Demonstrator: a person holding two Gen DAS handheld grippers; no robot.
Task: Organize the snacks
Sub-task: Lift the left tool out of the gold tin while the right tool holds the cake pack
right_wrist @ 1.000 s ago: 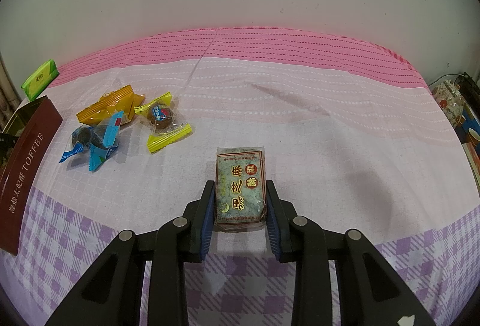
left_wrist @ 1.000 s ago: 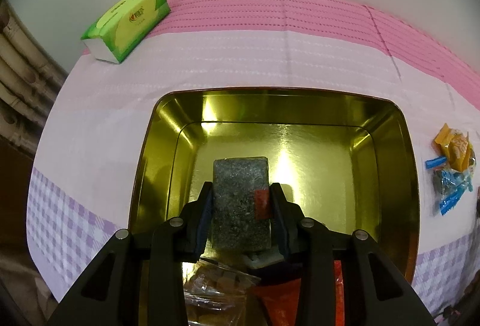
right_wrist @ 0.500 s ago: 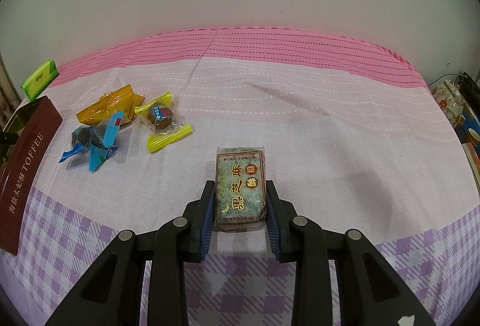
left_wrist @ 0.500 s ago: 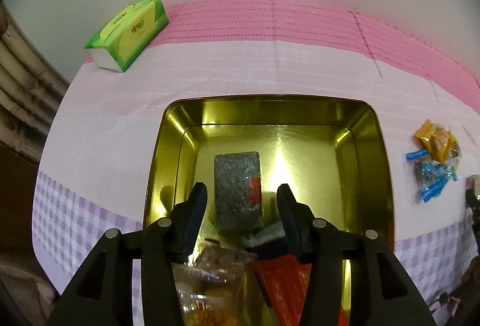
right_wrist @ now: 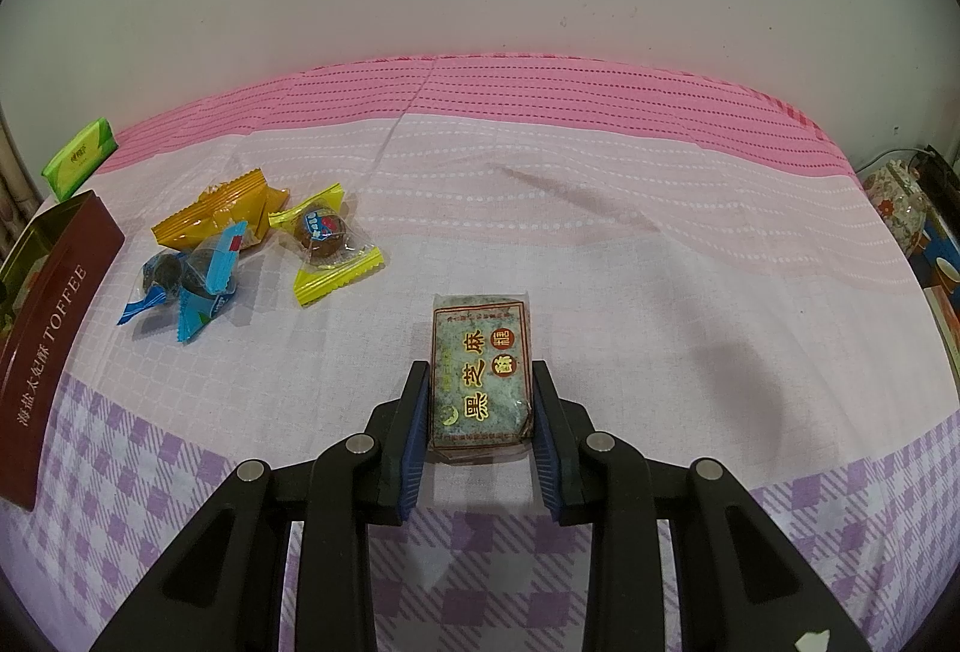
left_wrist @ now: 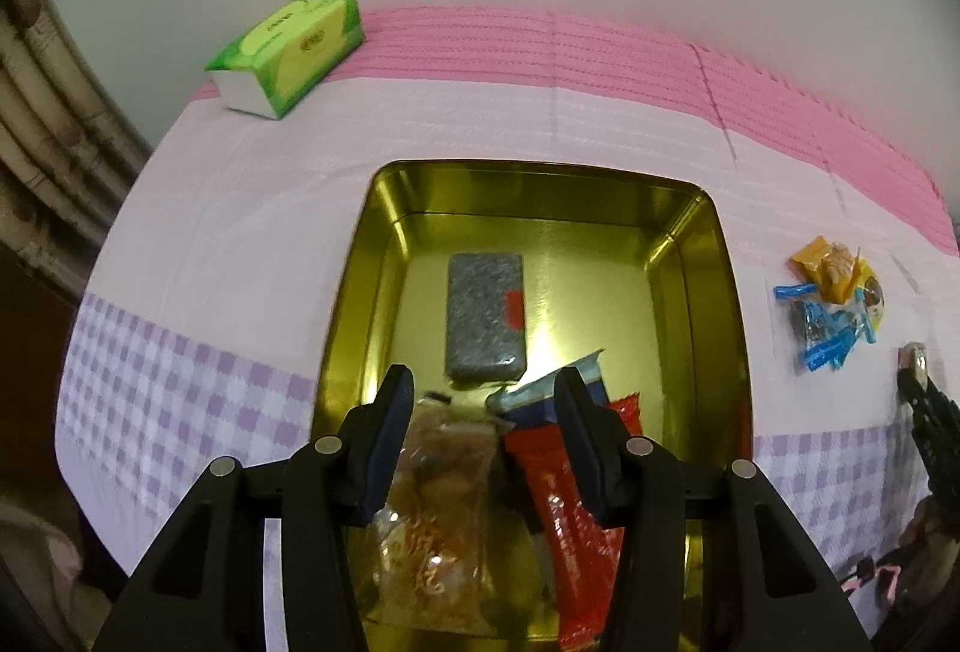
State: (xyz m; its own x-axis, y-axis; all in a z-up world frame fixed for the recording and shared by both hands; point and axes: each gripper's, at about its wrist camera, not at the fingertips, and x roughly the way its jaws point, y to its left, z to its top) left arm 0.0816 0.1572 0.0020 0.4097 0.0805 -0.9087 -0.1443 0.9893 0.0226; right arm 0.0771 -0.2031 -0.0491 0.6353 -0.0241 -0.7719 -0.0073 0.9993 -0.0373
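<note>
A gold tin (left_wrist: 360, 292) sits on the pink and lilac cloth. On its floor lies a grey sesame cake (left_wrist: 485, 316), free of any grip. Nearer me the tin holds a clear bag of fried snacks (left_wrist: 438, 502), a red wrapper (left_wrist: 570, 502) and a blue-white packet (left_wrist: 540, 388). My left gripper (left_wrist: 483, 394) hangs above these, open and holding nothing. On the cloth, my right gripper (right_wrist: 482, 388) is shut on a second sesame cake packet (right_wrist: 482, 352), its pads pressing both long sides. Loose wrapped candies (right_wrist: 222, 244) lie to the left of it.
The tin's brown outer wall marked TOFFEE (right_wrist: 48, 340) stands at the left edge of the right wrist view. A green tissue pack (left_wrist: 288, 51) lies at the back near the wall. A flowered teapot (right_wrist: 894, 190) and clutter sit past the table's right edge.
My left gripper let go of the grey sesame cake, opened, and pulled up and back; the cake stayed on the tin floor. The right gripper and its packet have not moved.
</note>
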